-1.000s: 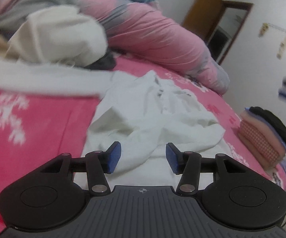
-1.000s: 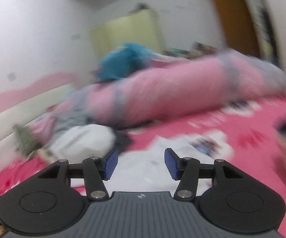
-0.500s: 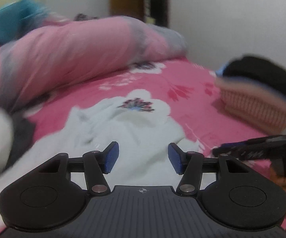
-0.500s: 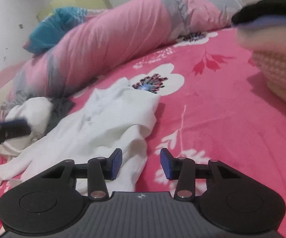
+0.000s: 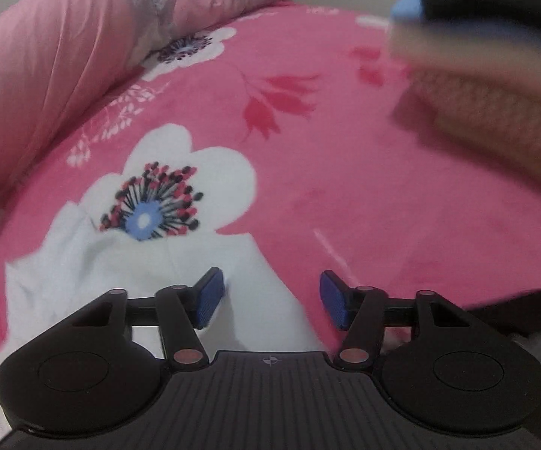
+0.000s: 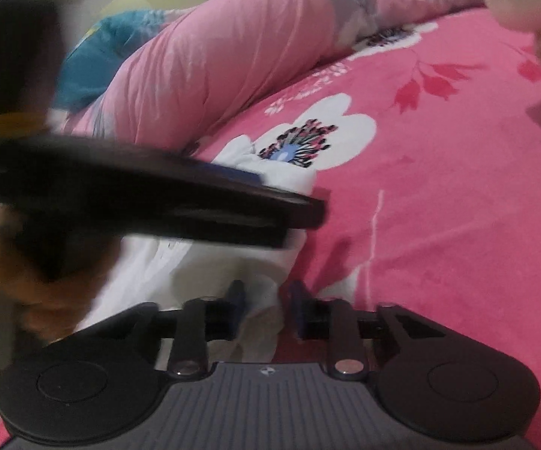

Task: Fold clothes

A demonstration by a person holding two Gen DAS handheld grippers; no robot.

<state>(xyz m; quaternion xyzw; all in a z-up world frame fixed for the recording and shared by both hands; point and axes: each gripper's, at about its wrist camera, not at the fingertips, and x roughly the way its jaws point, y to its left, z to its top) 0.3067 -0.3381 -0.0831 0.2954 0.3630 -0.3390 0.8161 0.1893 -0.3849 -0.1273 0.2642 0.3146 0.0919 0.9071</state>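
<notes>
A crumpled white garment [image 5: 128, 262] lies on the pink flowered bed sheet [image 5: 345, 172]. My left gripper [image 5: 270, 298] is open, low over the garment's right edge, with cloth under its left finger. In the right wrist view the garment [image 6: 203, 262] shows below the left gripper's dark blurred body [image 6: 158, 195]. My right gripper [image 6: 266, 309] is nearly closed, with a fold of the white cloth between its fingers.
A rolled pink and grey quilt [image 5: 64, 52] lies along the far side of the bed; it also shows in the right wrist view [image 6: 233, 48]. A stack of folded clothes [image 5: 495, 75] sits at the right. A teal pillow [image 6: 98, 52] lies behind the quilt.
Both grippers have dropped low over the white garment. The right gripper's fingers have narrowed around a fold of it. The left gripper has swung across the right wrist view.
</notes>
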